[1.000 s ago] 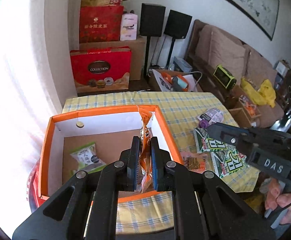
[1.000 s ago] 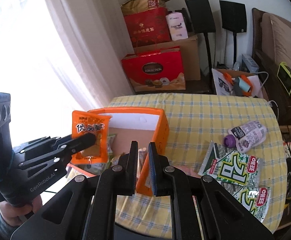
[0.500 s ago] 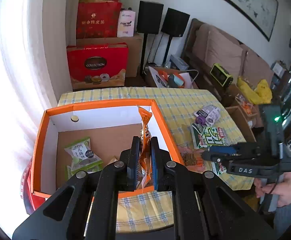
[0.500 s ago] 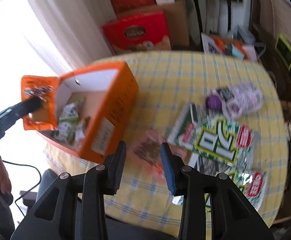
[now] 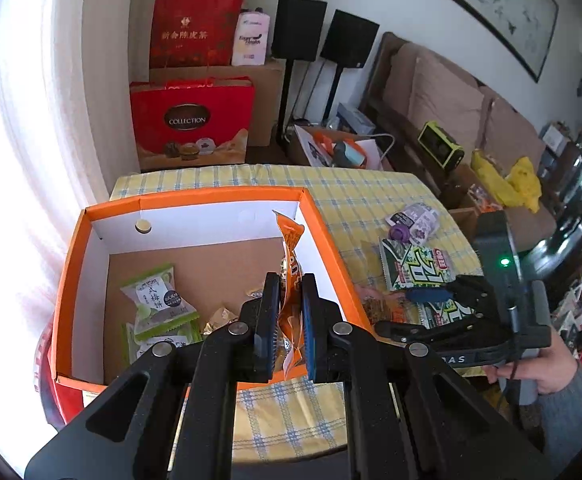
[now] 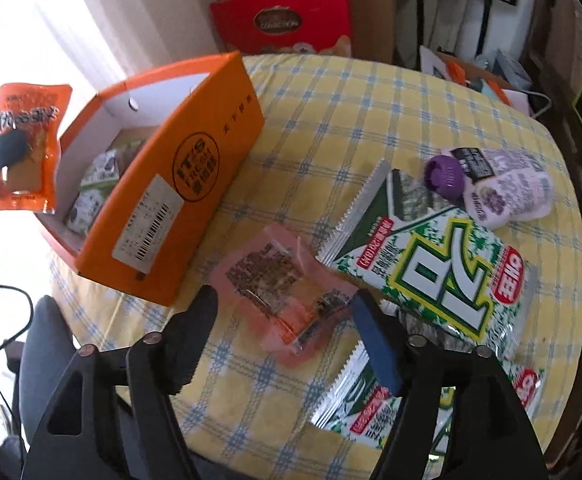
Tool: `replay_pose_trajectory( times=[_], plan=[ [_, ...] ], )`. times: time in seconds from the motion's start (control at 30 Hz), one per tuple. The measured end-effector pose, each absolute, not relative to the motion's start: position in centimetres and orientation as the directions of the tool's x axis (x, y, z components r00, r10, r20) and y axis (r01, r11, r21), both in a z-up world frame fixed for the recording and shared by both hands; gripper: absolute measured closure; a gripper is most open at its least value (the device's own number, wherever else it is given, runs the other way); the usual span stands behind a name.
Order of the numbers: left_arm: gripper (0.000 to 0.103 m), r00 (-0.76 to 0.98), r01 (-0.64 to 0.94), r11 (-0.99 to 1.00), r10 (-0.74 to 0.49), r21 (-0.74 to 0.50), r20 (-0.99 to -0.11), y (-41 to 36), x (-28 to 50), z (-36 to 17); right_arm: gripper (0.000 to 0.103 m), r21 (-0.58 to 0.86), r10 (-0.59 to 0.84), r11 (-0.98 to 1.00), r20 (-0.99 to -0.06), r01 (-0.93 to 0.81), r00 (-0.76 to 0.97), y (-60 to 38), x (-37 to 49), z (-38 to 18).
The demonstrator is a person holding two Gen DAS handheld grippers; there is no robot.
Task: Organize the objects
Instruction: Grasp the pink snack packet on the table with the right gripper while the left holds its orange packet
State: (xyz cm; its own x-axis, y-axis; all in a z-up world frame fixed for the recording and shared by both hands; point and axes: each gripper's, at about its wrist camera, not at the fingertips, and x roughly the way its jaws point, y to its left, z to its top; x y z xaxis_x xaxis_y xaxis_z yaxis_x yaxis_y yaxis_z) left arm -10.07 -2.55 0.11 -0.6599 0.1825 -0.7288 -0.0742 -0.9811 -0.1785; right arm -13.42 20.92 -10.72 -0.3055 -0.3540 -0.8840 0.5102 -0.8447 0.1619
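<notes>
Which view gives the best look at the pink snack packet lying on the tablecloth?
The right wrist view: the pink snack packet lies flat and unobstructed just ahead of the open right gripper. In the left wrist view only a sliver shows, partly hidden behind that gripper.

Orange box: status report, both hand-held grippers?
Left hand-held gripper shut on orange packet above orange box. Right hand-held gripper just opening, straddling pink packet, no contact. Nothing in the way.
</notes>
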Motion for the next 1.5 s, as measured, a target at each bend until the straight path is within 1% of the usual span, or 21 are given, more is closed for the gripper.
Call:
replay_pose_trajectory(
  times=[0.03, 0.13, 0.23, 0.37, 0.4, 0.43, 0.53, 0.6, 0.63, 0.67, 0.73, 0.8, 1.03, 1.23, 1.47, 1.5],
  plan=[
    [0.093, -0.659, -0.076, -0.981, 0.183, -0.178, -0.729, -2.5, -10.1, 0.1, 0.024, 0.151, -0.350, -0.839, -0.886, 0.524, -0.305, 20.7, -13.5, -10.9],
    [0.093, -0.655, -0.079, -0.981, 0.186, -0.179, -0.733, -2.4, -10.1, -0.2, 0.021, 0.115, -0.333, -0.819, -0.893, 0.561, -0.303, 20.1, -13.3, -11.5],
    [0.093, -0.652, -0.076, -0.980, 0.190, -0.186, -0.734, -2.4, -10.3, -0.4, 0.020, 0.080, -0.302, -0.816, -0.903, 0.572, -0.304, 19.8, -13.3, -12.2],
    [0.093, -0.645, -0.075, -0.978, 0.196, -0.194, -0.738, -2.4, -10.3, -0.7, 0.018, 0.063, -0.300, -0.812, -0.898, 0.580, -0.322, 19.5, -13.1, -12.4],
    [0.093, -0.644, -0.075, -0.978, 0.196, -0.194, -0.740, -2.4, -10.3, -0.8, 0.019, 0.053, -0.295, -0.811, -0.897, 0.582, -0.329, 19.4, -13.0, -12.5],
    [0.093, -0.643, -0.075, -0.978, 0.196, -0.194, -0.740, -2.4, -10.3, -0.9, 0.026, 0.045, -0.293, -0.811, -0.894, 0.583, -0.338, 19.3, -12.9, -12.4],
    [0.093, -0.640, -0.075, -0.978, 0.199, -0.197, -0.742, -2.3, -10.4, -1.0, 0.040, 0.051, -0.302, -0.815, -0.888, 0.577, -0.348, 19.3, -12.8, -12.3],
    [0.093, -0.640, -0.076, -0.978, 0.199, -0.197, -0.742, -2.2, -10.4, -1.0, 0.046, 0.065, -0.313, -0.821, -0.882, 0.568, -0.351, 19.4, -12.8, -12.0],
    [0.093, -0.641, -0.076, -0.977, 0.199, -0.198, -0.741, -2.2, -10.4, -1.0, 0.052, 0.069, -0.319, -0.823, -0.877, 0.564, -0.358, 19.5, -12.7, -11.8],
    [0.093, -0.642, -0.076, -0.977, 0.201, -0.199, -0.740, -2.2, -10.4, -1.0, 0.055, 0.072, -0.323, -0.829, -0.871, 0.554, -0.371, 19.6, -12.7, -11.5],
    [0.093, -0.643, -0.077, -0.977, 0.201, -0.198, -0.739, -2.2, -10.4, -0.9, 0.070, 0.094, -0.340, -0.839, -0.860, 0.537, -0.381, 20.0, -12.8, -10.8],
    [0.093, -0.643, -0.080, -0.976, 0.205, -0.201, -0.738, -2.1, -10.5, -0.8, 0.077, 0.124, -0.364, -0.839, -0.851, 0.530, -0.378, 20.5, -12.7, -10.1],
    [0.093, -0.644, -0.084, -0.975, 0.212, -0.207, -0.736, -1.9, -10.4, -0.7, 0.082, 0.163, -0.408, -0.821, -0.837, 0.548, -0.364, 20.7, -11.3, -8.3],
    [0.093, -0.643, -0.089, -0.973, 0.219, -0.213, -0.734, -1.7, -10.3, -0.7, 0.083, 0.180, -0.433, -0.787, -0.843, 0.590, -0.320, 19.9, -9.5, -8.6],
    [0.093, -0.636, -0.095, -0.972, 0.224, -0.214, -0.738, -1.5, -10.3, -0.7, 0.083, 0.261, -0.478, -0.771, -0.839, 0.580, -0.258, 18.8, -9.8, -10.1],
    [0.093, -0.635, -0.097, -0.972, 0.225, -0.213, -0.739, -1.4, -10.3, -0.7, 0.082, 0.269, -0.480, -0.773, -0.840, 0.575, -0.252, 18.6, -9.8, -10.4]
  ],
)
